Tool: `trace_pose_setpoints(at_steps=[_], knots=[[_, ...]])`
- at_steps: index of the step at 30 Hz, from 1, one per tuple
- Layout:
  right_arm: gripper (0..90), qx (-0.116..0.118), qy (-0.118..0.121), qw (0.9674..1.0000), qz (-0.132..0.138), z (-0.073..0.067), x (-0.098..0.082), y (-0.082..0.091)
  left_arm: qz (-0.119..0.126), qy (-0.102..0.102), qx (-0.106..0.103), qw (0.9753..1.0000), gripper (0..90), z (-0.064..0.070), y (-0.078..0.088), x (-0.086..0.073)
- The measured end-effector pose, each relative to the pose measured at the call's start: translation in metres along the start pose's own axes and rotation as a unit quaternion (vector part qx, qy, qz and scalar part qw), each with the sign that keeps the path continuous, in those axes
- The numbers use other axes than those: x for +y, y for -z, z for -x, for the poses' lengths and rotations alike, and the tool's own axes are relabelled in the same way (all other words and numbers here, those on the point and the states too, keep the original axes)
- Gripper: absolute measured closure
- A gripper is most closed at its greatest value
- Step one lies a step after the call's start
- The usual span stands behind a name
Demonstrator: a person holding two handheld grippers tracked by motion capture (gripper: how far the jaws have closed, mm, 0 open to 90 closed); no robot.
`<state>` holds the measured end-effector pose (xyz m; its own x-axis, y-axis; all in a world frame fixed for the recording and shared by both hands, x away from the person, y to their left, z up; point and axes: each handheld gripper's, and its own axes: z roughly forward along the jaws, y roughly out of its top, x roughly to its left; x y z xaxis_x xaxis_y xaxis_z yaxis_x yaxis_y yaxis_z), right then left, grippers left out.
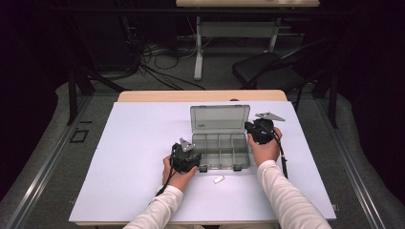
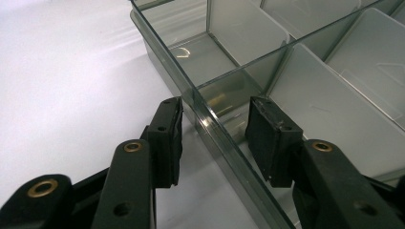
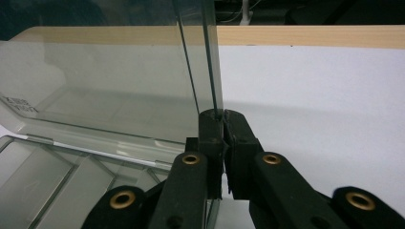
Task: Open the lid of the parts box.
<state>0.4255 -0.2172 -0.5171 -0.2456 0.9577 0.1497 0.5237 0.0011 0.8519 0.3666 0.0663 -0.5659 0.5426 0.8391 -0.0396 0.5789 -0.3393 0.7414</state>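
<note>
While the right gripper [image 3: 223,117] is pinching the lid [image 1: 220,118] upright, the left gripper [image 2: 215,124] is straddling, jaws spread, the box wall [image 2: 210,124] at lower centre; gripping likely comes next.

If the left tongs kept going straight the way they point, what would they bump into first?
Probably the clear side wall of the open plastic box, which already runs between the open left tongs; one pad inside would likely meet a divider next.

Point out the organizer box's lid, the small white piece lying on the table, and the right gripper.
lid [image 1: 219,117]: high view, middle of the raised clear panel.
small white piece [image 1: 218,180]: high view, its centre, in front of the box.
right gripper [image 3: 223,114]: right gripper view, between its fingertips, pinched on the lid's edge.
</note>
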Motion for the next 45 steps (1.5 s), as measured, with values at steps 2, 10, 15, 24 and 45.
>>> trace_pose_setpoints(at_steps=[2,10,15,24,45], knots=[[87.3,-0.004,-0.008,0.9999,-0.009,0.000,0.003,-0.004,0.000,-0.001,0.000,1.0000,56.3,0.000,0.000,0.000],[88.0,-0.013,-0.019,0.9993,-0.029,0.001,0.010,-0.014,0.000,0.001,0.000,1.0000,56.3,0.000,0.000,0.000],[88.3,-0.016,-0.023,0.9989,-0.036,0.002,0.012,-0.019,0.000,0.003,-0.001,1.0000,56.2,0.000,0.000,0.000],[88.5,-0.018,-0.031,0.9981,-0.051,0.004,0.015,-0.026,-0.002,0.005,-0.004,1.0000,56.2,-0.001,0.000,0.000],[88.8,-0.015,-0.059,0.9955,-0.072,0.012,0.009,-0.044,0.000,0.009,-0.004,1.0000,56.2,-0.001,0.000,0.000]])
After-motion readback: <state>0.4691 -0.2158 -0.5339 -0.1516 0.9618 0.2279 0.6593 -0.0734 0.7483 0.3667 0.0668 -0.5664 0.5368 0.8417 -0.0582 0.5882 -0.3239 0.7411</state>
